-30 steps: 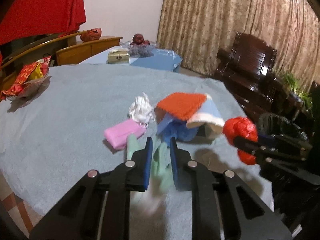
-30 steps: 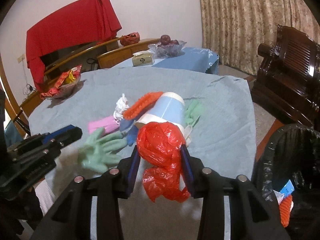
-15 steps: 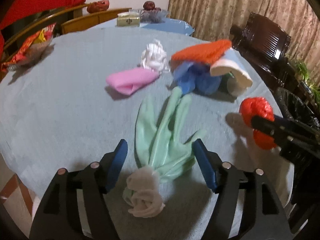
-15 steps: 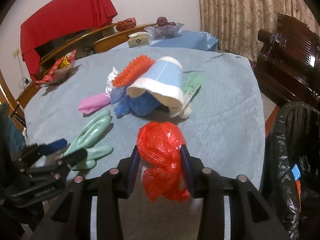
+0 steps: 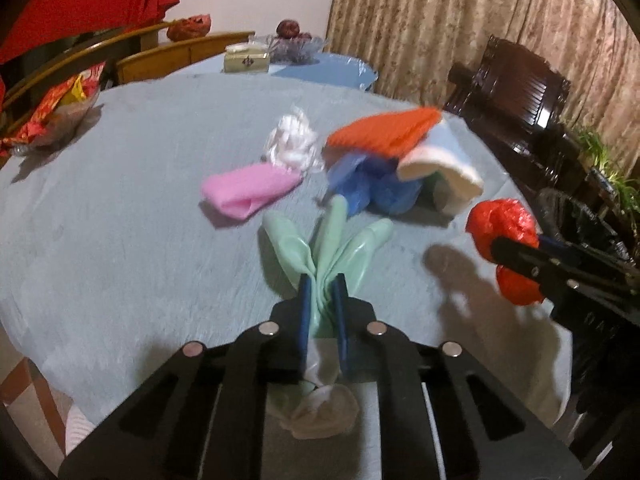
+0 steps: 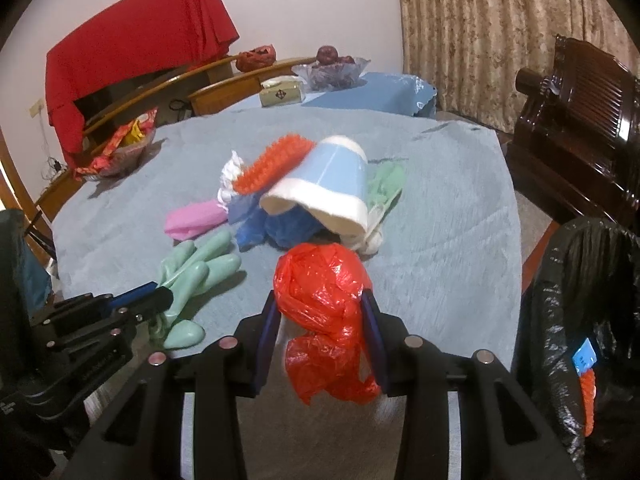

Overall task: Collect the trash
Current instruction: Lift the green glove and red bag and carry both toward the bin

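Fuzzy grey-blue tablecloth [image 5: 120, 240] is filling our view; our left gripper [image 5: 322, 280] is pinching the rubbery green glove [image 5: 332, 240], our right gripper [image 6: 320, 316] is clamping crinkly red plastic [image 6: 320, 284].

glove [image 5: 340, 240]: smooth rubber, faint sheen | red bag [image 6: 324, 292]: thin crinkled glossy plastic | tablecloth [image 5: 120, 208]: matt napped cloth | bin liner [image 6: 576, 280]: shiny black plastic | chair [image 6: 580, 120]: dark polished wood | pink cloth [image 5: 248, 188]: soft, matt
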{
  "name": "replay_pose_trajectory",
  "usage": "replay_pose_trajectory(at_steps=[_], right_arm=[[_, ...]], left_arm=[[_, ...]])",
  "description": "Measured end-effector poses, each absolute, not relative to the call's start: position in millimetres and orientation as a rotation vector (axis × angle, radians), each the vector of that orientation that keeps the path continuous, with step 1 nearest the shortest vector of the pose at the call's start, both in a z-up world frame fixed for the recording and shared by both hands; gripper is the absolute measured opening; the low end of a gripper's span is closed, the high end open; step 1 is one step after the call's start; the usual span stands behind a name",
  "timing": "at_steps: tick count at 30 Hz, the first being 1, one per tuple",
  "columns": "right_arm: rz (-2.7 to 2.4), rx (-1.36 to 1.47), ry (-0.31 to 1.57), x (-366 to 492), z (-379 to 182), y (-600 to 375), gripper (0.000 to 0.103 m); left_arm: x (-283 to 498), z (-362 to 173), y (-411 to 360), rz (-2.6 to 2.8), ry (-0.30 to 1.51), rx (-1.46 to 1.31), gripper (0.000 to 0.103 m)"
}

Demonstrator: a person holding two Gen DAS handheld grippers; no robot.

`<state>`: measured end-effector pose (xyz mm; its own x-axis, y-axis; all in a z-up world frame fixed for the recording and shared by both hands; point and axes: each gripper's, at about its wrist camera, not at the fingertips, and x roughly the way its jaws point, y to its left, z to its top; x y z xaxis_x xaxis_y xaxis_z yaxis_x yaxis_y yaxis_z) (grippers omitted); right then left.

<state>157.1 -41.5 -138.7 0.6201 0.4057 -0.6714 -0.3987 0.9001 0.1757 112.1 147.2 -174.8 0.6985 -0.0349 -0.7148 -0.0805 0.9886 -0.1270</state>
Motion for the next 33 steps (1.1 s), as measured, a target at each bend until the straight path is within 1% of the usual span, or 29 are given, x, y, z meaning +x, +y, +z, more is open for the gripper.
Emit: replay_pose_trajectory(at_steps=[8,11,18,24,33], right_arm=[[0.456,0.032,0.684,146.6,-98.9,-58.1,0.04],[0.444,0.045,0.652,142.4,-84.3,-70.6,0.04],[0.384,0.073,0.586,133.4,-56.2,-110.7,0.04],[0.298,0.09,0.55,125.5,-42.0,-153.8,0.04],[0.119,0.108,0.53,113.9,-33.6,-234.0,0.04]], left_arm=[[112.4,-124.5,135.0,-0.009,0.681,-0.168,0.009],[112.4,-102.1,121.6,-0.04,0.634,-0.164,0.009],[119.0,-68.3,78.4,-0.136,0.571,-0.137,0.009],[130.9,-55.4,28.1,-0.248,0.553,-0.115,0.009],[152.6,-55.4,-50.1,-0.411,0.556,-0.091,0.009]])
